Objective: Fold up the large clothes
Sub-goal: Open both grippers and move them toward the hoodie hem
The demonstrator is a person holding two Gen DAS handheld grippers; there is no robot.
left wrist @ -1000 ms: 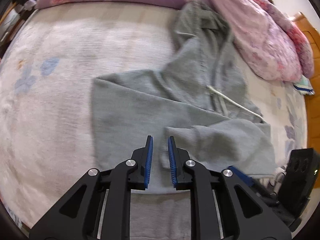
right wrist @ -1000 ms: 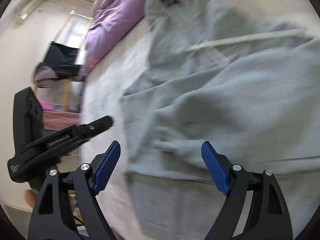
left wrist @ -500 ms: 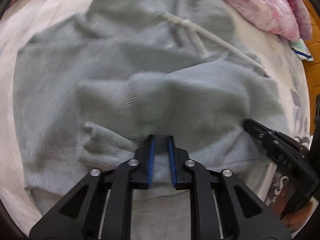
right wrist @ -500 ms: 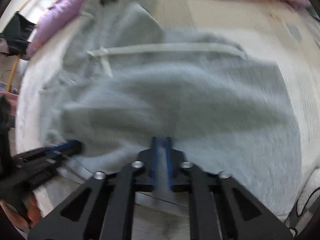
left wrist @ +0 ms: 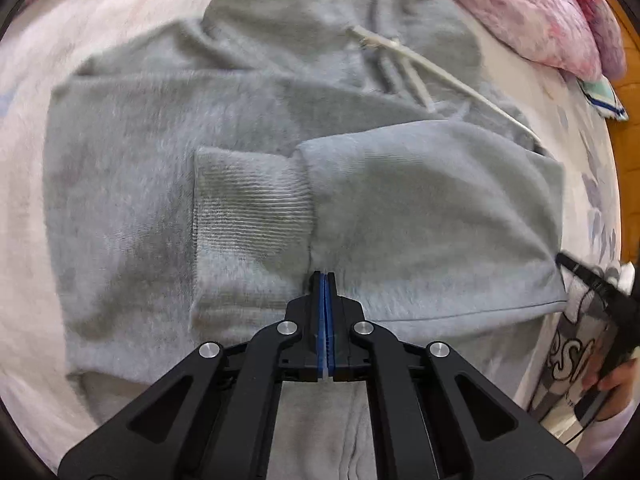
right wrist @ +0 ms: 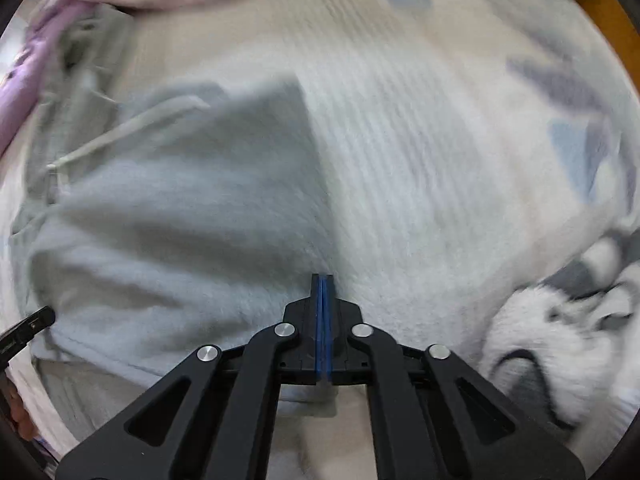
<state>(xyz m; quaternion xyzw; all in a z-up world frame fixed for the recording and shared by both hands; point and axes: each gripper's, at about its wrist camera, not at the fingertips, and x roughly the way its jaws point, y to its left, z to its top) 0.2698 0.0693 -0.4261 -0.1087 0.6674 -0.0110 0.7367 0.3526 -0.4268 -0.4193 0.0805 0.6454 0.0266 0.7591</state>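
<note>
the right gripper [right wrist: 323,280] has its blue pads pressed together at the right edge of the grey hoodie [right wrist: 188,216], which lies on the pale bedspread [right wrist: 440,152].

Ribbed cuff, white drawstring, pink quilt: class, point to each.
Ribbed cuff [left wrist: 252,208], left wrist view, middle of the ribbing.
White drawstring [left wrist: 432,68], left wrist view, mid-length of the cord.
Pink quilt [left wrist: 532,12], left wrist view, its patterned top.

Pale grey fleece hoodie [left wrist: 360,208] mid-frame, ribbed cuff [left wrist: 252,204] in the same grey, off-white drawstring [left wrist: 420,60] upper right. Pink floral quilt [left wrist: 532,12] at top right; whitish sheet [right wrist: 440,152] with faded blue-grey flower print. Black gripper frames bottom centre, blue pads [left wrist: 325,320] and [right wrist: 324,320]. Blurred white-and-grey patterned fabric [right wrist: 560,320] at lower right.
</note>
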